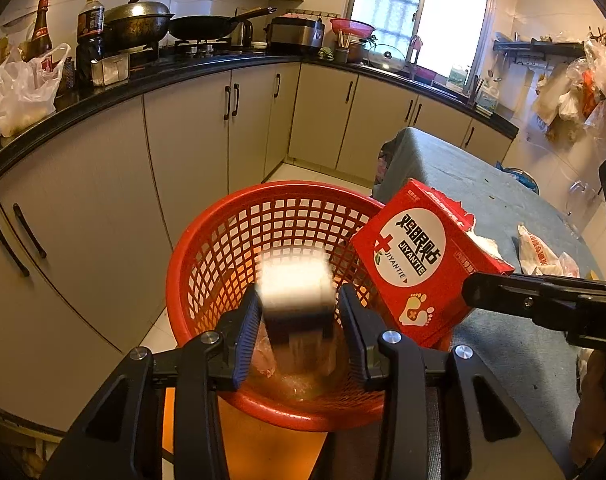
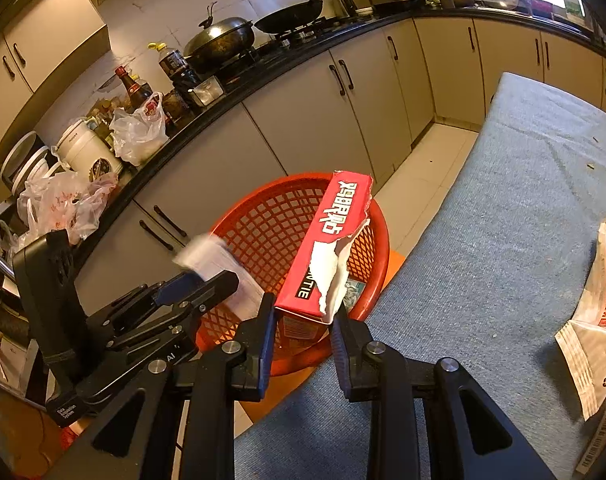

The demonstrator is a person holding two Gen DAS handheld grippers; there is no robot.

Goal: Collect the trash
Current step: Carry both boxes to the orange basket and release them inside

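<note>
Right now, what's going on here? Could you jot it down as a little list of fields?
Place: kitchen
Bin: red basket on the floor beside the grey table
Left gripper: open, a blurred white item between its fingers, above the basket
Right gripper: holding a torn red box over the basket
Left on table: white packet

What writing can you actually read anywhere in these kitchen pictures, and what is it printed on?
"JIYANTIE", printed twice, with large Chinese characters: red box held over the red basket.
"Data Acquisition System": left gripper body, seen from the right wrist.
Red Chinese characters, cut off: white packet on the table.
Bottle labels: too small to read.
</note>
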